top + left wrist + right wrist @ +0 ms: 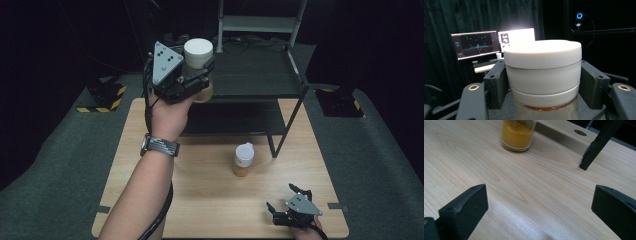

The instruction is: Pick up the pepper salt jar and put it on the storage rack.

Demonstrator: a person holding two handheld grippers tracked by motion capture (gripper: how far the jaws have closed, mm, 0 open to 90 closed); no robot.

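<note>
High view: dark room, wooden table (150, 150), black shelf rack (260, 75) at its far side. Left gripper (200, 70) is raised beside the rack's upper shelf, jaws clamped on a white-lidded jar (198, 52), probably for shelving. Right gripper (287, 197) rests near the table's front edge, jaws wide.

Left gripper view: monitors (475, 45) behind; jar lid (544, 53) between both pads, held upright.

Right gripper view: bare wood between the wide jaws; spice jar (517, 135) of yellow powder well ahead, unheld.

No legible text; monitor (475, 44) graphics too blurred to read.
</note>
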